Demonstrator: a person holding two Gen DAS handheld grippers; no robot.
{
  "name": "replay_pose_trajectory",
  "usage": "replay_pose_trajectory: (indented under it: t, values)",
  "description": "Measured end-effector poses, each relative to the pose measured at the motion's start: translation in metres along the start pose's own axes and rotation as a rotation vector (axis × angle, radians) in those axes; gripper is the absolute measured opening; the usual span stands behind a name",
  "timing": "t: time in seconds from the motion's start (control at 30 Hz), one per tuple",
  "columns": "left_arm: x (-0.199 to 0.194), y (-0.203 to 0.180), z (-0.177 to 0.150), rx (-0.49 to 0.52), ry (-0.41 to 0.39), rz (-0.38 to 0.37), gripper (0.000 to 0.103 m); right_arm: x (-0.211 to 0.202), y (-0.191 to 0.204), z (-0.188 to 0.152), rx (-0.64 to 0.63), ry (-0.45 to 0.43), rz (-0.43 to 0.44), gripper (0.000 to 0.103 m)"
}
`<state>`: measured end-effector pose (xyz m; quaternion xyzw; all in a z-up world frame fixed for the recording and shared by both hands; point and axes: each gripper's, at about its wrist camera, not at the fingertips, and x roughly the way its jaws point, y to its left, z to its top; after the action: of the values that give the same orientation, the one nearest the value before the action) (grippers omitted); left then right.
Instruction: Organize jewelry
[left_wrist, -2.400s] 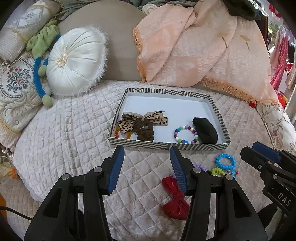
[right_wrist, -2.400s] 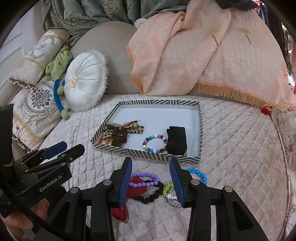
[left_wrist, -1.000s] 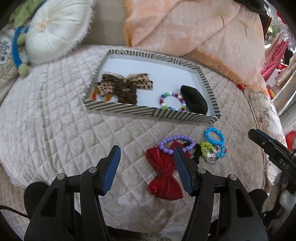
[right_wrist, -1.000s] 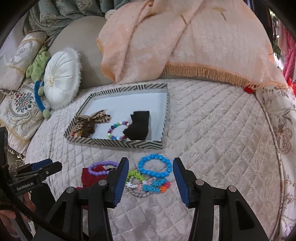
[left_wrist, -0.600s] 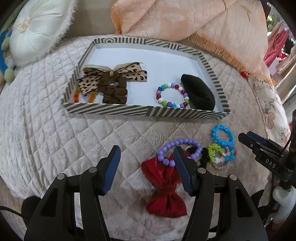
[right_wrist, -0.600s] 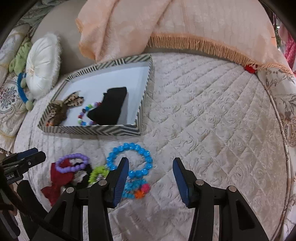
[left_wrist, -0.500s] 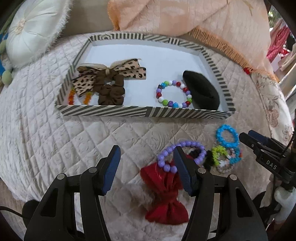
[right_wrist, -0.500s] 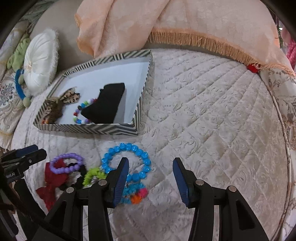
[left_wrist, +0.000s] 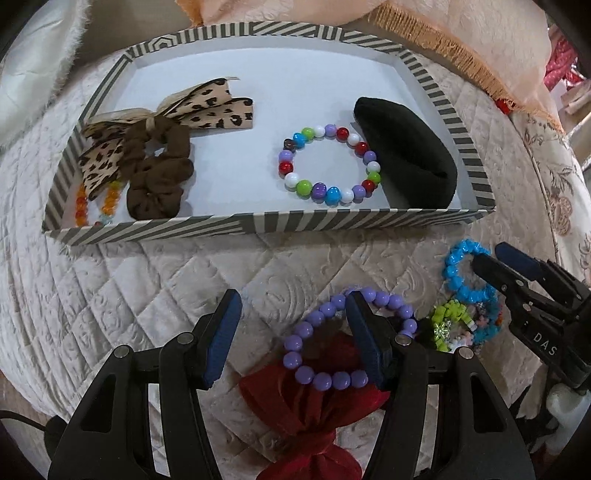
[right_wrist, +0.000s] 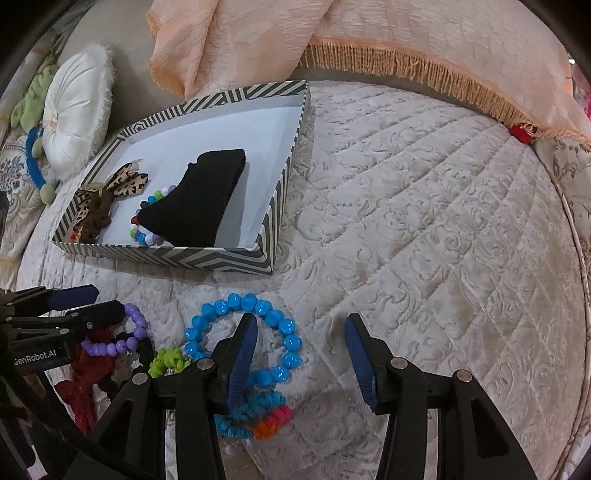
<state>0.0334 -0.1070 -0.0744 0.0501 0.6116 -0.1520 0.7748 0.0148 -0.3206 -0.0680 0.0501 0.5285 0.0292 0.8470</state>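
Note:
A striped tray (left_wrist: 258, 223) (right_wrist: 207, 258) on the quilted bed holds a leopard bow (left_wrist: 207, 107), a brown scrunchie (left_wrist: 159, 177), a multicolour bead bracelet (left_wrist: 328, 162) and a black pouch (left_wrist: 406, 162). In front of it lie a purple bead bracelet (left_wrist: 325, 343) on a red bow (left_wrist: 314, 417), a blue bead bracelet (right_wrist: 243, 339), a green piece (right_wrist: 168, 360) and a blue-orange scrunchie (right_wrist: 255, 413). My left gripper (left_wrist: 291, 332) is open, its right finger inside the purple ring. My right gripper (right_wrist: 299, 347) is open, its left finger inside the blue ring.
A round white cushion (right_wrist: 77, 110) and embroidered pillows (right_wrist: 14, 199) lie left of the tray. A peach fringed blanket (right_wrist: 369, 37) drapes behind it. The bed's rounded edge (right_wrist: 576, 258) curves at the right. Bare quilt (right_wrist: 424, 221) stretches right of the tray.
Both grippers have moved down and forward to the loose pieces. The left finger now sits in the purple bracelet, the right's in the blue one. Jaws stay open.

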Motion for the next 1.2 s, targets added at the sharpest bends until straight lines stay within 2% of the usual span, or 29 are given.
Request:
replay_pose_trajectory:
  t: [0.17, 0.2, 0.23, 0.27, 0.3, 0.33, 0.4, 0.7, 1.03, 1.1, 1.2]
  values:
    - [0.002, 0.000, 0.001, 0.015, 0.009, -0.020, 0.057, 0.005, 0.004, 0.002, -0.028, -0.028, 0.005, 0.047]
    - [0.002, 0.000, 0.001, 0.013, 0.006, -0.015, 0.048, 0.005, 0.005, 0.002, -0.037, -0.035, 0.005, 0.046]
    - [0.002, 0.000, 0.001, 0.015, 0.001, 0.006, 0.040, 0.005, 0.008, 0.002, -0.053, -0.041, 0.001, 0.036]
    - [0.003, 0.001, 0.001, 0.018, -0.007, 0.030, 0.024, 0.005, 0.009, 0.002, -0.065, -0.048, -0.002, 0.028]
    - [0.002, 0.003, 0.001, 0.017, -0.014, 0.030, 0.016, 0.004, 0.010, 0.002, -0.070, -0.054, 0.010, 0.022]
    - [0.001, 0.004, 0.000, 0.013, -0.016, 0.014, 0.013, 0.003, 0.011, 0.002, -0.068, -0.057, 0.029, 0.014]
    - [-0.002, 0.008, -0.001, -0.003, -0.027, 0.000, 0.008, 0.000, 0.011, 0.002, -0.065, -0.068, 0.040, 0.012]
    - [-0.048, 0.016, -0.007, -0.031, -0.127, -0.070, 0.008, -0.042, 0.019, 0.005, -0.063, -0.158, 0.111, 0.011]
    - [-0.096, 0.022, 0.004, -0.042, -0.231, -0.081, 0.008, -0.089, 0.039, 0.017, -0.116, -0.240, 0.139, 0.010]
    - [-0.099, 0.025, 0.005, -0.046, -0.235, -0.079, 0.008, -0.088, 0.037, 0.020, -0.116, -0.226, 0.140, 0.010]
    - [-0.099, 0.027, 0.000, -0.051, -0.232, -0.076, 0.008, -0.064, 0.031, 0.020, -0.125, -0.143, 0.091, 0.011]
